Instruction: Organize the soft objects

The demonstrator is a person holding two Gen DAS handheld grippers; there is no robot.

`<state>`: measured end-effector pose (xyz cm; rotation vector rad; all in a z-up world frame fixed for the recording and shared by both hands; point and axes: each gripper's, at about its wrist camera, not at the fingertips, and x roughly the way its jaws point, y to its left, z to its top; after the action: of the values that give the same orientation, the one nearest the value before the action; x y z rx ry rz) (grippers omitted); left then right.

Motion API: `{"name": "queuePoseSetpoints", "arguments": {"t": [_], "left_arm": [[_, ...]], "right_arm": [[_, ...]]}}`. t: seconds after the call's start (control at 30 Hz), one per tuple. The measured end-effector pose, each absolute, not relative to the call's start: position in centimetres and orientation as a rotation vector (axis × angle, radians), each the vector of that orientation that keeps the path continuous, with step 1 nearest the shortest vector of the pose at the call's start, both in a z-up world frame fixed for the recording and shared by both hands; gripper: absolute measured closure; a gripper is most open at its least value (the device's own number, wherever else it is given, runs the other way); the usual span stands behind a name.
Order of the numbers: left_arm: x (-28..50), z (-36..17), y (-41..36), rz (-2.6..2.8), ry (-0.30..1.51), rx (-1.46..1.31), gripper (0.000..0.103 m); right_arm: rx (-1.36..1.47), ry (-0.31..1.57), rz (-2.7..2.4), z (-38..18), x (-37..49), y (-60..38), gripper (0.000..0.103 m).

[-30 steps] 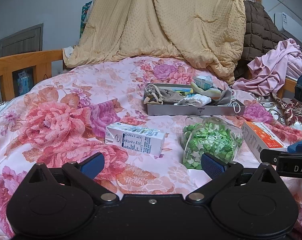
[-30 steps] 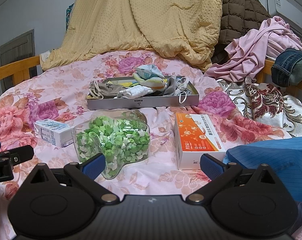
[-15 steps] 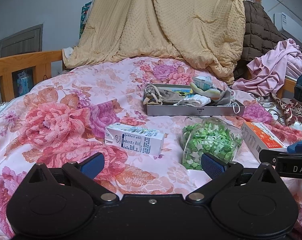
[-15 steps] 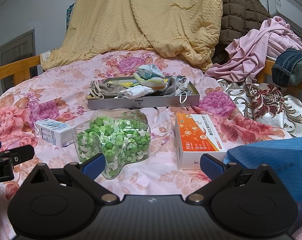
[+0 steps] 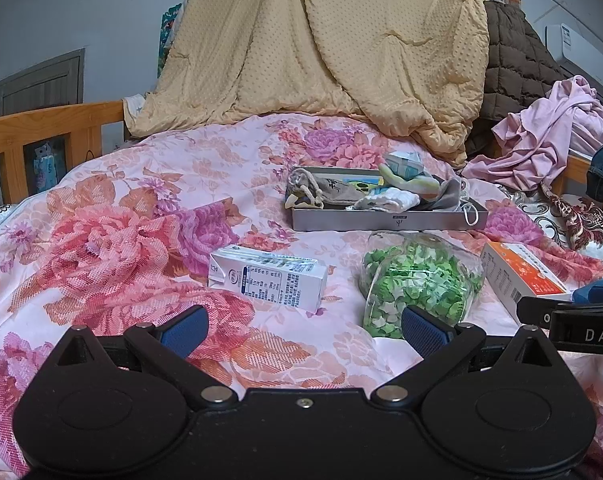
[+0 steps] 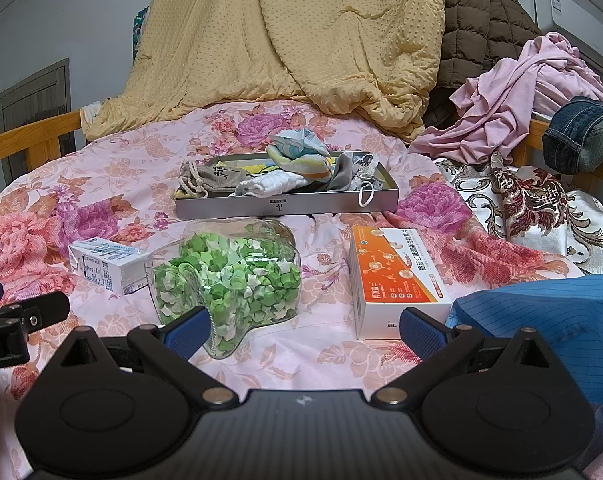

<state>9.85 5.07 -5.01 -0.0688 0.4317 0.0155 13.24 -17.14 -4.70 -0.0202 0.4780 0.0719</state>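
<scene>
Soft things, among them a drawstring pouch (image 6: 205, 179), a white cloth (image 6: 273, 182) and a face mask (image 6: 366, 196), are lying piled in the grey tray (image 6: 285, 205) on the flowered bedspread (image 5: 149, 184). Nearer are sitting a jar of green paper stars (image 6: 229, 280), a milk carton (image 5: 267, 276) and an orange box (image 6: 397, 280) (all flat on the bedspread). The left gripper (image 5: 303, 326) and right gripper (image 6: 305, 328) are hovering low with fingers spread apart, holding nothing.

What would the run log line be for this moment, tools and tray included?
left tool: open, empty | right tool: open, empty | grey tray: holds soft items | star-filled jar, milk carton, orange box: on floral bedspread
</scene>
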Motion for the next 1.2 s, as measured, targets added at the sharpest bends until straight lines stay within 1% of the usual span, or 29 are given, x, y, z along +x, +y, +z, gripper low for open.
{"name": "queuePoseSetpoints", "arguments": {"t": [0.37, 0.6, 0.8, 1.2], "left_arm": [[9.97, -4.98, 4.84, 0.008, 0.453, -0.08, 0.001], [9.98, -4.94, 4.33, 0.014, 0.454, -0.027, 0.001], [9.99, -4.91, 4.75, 0.01, 0.463, -0.066, 0.001], [10.19, -5.1, 4.79, 0.015, 0.475, -0.05, 0.001]], "right_arm": [[-0.019, 0.478, 0.072, -4.66, 13.26, -17.09, 0.0], [-0.019, 0.478, 0.072, -4.7, 13.22, -17.17, 0.0], [-0.02, 0.479, 0.073, -4.72, 13.21, -17.1, 0.0], [-0.019, 0.478, 0.073, -4.72, 13.23, -17.13, 0.0]]}}
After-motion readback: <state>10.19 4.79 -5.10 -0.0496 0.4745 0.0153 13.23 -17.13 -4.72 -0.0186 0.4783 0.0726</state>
